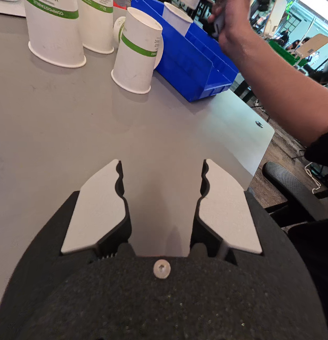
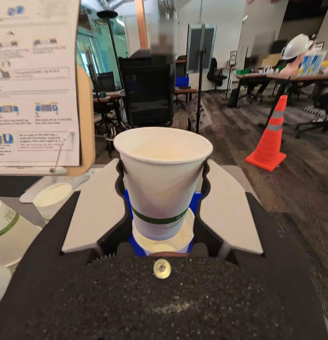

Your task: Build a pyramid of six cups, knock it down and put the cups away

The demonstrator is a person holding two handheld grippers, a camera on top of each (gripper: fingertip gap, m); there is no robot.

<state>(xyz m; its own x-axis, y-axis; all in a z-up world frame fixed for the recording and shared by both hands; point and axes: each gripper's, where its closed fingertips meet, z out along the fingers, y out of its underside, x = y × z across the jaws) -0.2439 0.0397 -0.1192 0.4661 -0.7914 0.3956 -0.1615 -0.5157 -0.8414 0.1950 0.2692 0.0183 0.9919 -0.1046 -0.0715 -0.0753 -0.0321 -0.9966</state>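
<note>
My right gripper (image 2: 162, 165) is shut on an upright white cup with a green band (image 2: 161, 184). The cup's base sits just inside the mouth of another cup (image 2: 165, 244), which stands in the blue bin (image 2: 197, 197). My left gripper (image 1: 162, 165) is open and empty, low over the grey table (image 1: 86, 128). Three cups stand upside down on the table: one far left (image 1: 54, 35), one behind it (image 1: 97, 25), one tilted against the blue bin (image 1: 137, 57). The bin (image 1: 187, 60) is at the far right with a white cup (image 1: 176, 20) rising above its wall.
A person's forearm (image 1: 269, 82) reaches over the table's right edge (image 1: 260, 147). A black office chair (image 1: 288, 187) stands beside that edge. A printed sheet on a stand (image 2: 34, 82) is at the back left, with more cups (image 2: 53, 196) below it. An orange cone (image 2: 269, 139) stands on the floor.
</note>
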